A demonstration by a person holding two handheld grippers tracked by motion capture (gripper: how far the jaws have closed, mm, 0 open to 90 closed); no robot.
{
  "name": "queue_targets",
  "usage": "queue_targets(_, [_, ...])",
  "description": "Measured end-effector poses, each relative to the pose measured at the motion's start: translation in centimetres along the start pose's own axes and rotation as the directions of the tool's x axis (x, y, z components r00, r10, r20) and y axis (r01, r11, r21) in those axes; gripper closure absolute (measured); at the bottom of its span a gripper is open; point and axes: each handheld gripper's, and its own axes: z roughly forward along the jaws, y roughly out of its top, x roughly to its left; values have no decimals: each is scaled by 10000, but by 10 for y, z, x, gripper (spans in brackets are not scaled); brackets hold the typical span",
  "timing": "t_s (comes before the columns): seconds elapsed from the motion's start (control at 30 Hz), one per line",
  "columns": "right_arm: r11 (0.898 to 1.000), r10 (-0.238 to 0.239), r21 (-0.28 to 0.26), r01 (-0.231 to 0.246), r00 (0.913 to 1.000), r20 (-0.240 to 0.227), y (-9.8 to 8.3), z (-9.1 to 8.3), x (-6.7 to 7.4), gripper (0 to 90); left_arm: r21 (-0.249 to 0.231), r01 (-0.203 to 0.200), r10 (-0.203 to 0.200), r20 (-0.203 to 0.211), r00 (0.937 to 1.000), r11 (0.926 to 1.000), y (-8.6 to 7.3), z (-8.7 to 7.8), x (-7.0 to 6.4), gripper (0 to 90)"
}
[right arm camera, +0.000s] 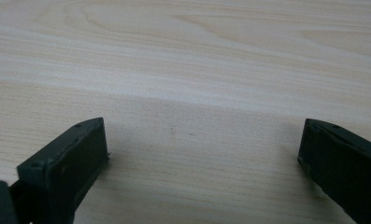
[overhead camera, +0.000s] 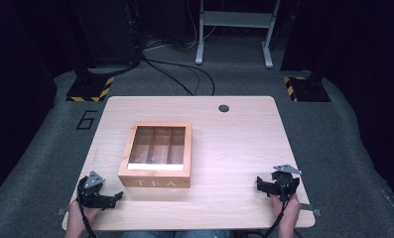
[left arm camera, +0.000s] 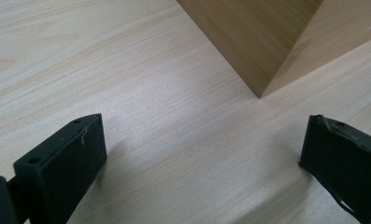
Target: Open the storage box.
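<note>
1. The wooden tea box (overhead camera: 156,155) sits on the light wood table (overhead camera: 234,148), left of centre, with its "TEA" lettering on the side that faces the person. Its glass-paned lid lies flat and closed, and the dividers of the compartments show through the pane. Whether anything lies in the compartments is too dim to tell.

2. The left gripper (overhead camera: 114,197) rests near the table's front left corner, just beside the box's near left corner but apart from it. In the left gripper view the jaws of this gripper (left arm camera: 202,154) stand wide apart with bare table between them, and the box's corner (left arm camera: 262,51) lies ahead, untouched.

3. The right gripper (overhead camera: 262,184) rests near the front right edge, well apart from the box. In the right gripper view its jaws (right arm camera: 202,154) are spread wide over bare wood grain and hold nothing.

4. Judging from this, the work on the box has not begun: no jaw touches it and the lid is down.

5. Everything is left to do. The left gripper is the nearer one and looks set to reach the box first, likely at the lid's front edge or the near corner.
</note>
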Motion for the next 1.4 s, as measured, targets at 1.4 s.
queue_targets(1.4, [10000, 11, 6, -11, 10000, 2, 0, 0, 0, 10, -1934, 133, 117, 1274, 9918, 9810, 27, -15, -10, 63])
